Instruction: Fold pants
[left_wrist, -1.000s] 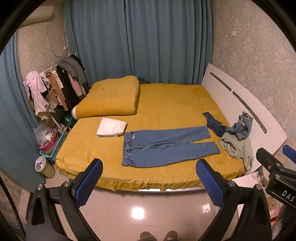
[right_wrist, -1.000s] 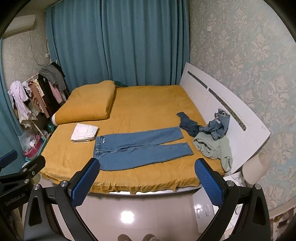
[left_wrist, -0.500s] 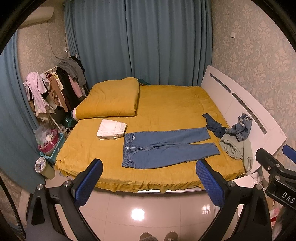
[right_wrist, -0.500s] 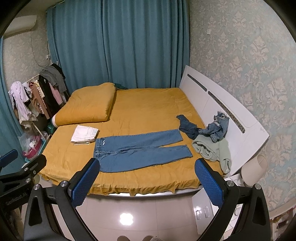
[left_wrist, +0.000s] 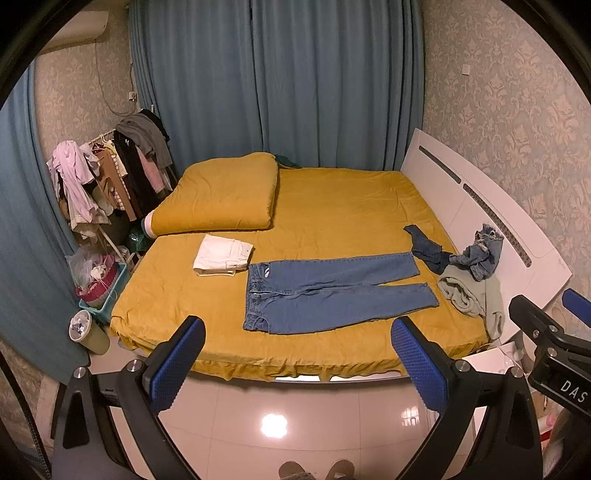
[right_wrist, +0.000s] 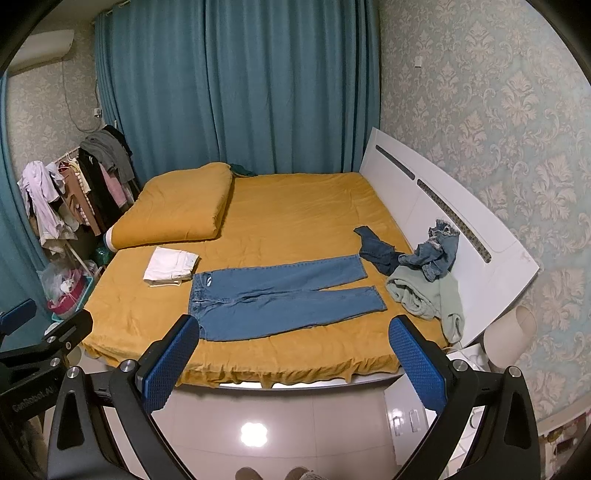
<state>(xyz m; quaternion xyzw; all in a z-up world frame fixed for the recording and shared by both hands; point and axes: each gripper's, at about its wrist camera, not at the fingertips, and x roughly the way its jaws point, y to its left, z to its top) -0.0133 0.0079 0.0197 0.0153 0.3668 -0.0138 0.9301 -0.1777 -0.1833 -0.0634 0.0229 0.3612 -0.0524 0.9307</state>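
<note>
Blue dimpled pads on the fingers (left_wrist: 177, 365) of the left gripper (left_wrist: 299, 363), spread wide and holding nothing; same on the right gripper (right_wrist: 295, 362), fingers (right_wrist: 415, 363) parted and empty. Both held over glossy floor tiles, well short of the bed (left_wrist: 332, 206).

Beyond them, denim pants (left_wrist: 332, 291) laid flat across the near half of the mustard sheet, waistband toward the left, two legs running right and slightly splayed, hems near a heap of other clothes (left_wrist: 469, 280) by the white headboard (left_wrist: 480, 206). Folded white garment (left_wrist: 223, 253) just beside the waistband, not touching as far as can be told.

Likely fairly heavy for cloth, soft yet with some body; seams and waistband thicker, so better pinch points. Probably best taken at the far waistband corner and the far leg's hem, then drawn toward the near leg.

Near edge of the pants close to the mattress edge, so little margin there. Plenty of bare sheet behind; crowded toward the heap on the right.
</note>
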